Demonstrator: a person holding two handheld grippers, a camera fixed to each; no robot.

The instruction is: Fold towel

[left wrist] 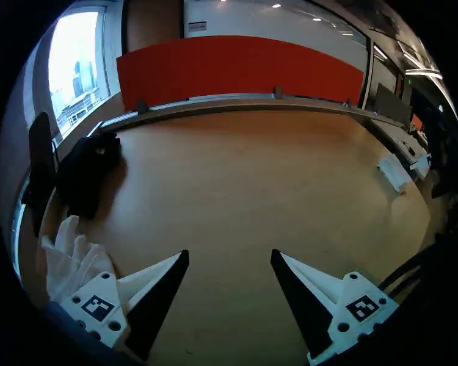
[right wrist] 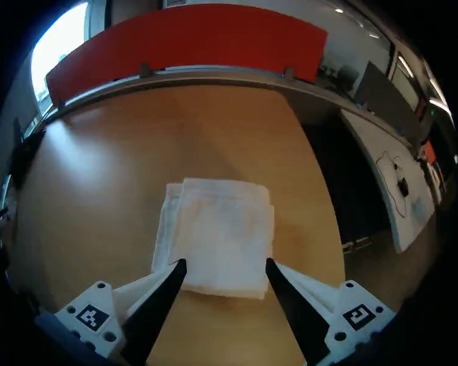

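the towel (right wrist: 220,232) lies flat on the wooden table (right wrist: 94,183) as a neat white rectangle. stacked layers show along its left edge, so it looks folded over at least once. in the right gripper view the right gripper (right wrist: 225,261) hangs just over the near edge of the towel. its two fingers are spread wide, one toward each near corner, and hold nothing. whether the tips touch the cloth cannot be told.

in the left gripper view the left gripper (left wrist: 229,251) is also wide open and empty, pointing over bare tabletop with no cloth between its fingers.

judging by how things lie, the folding is far along or done, and the step in hand is either a last fold or a check of the result. if another fold is wanted, the next move calls for the right gripper to drop onto the near edge and pinch all the layers together. it would then carry that edge over to the far side while the left gripper comes across to pin or take the other corner, so the stack does not slide or fan out.

counted: one towel, two grippers and one table under them. there is also one black bag (left wrist: 85,171) at the table's left end and one crumpled white thing (left wrist: 70,256) near it, perhaps a glove or plastic bag. one long red screen (left wrist: 241,67) stands behind the table, and one window (left wrist: 76,67) is to its left.
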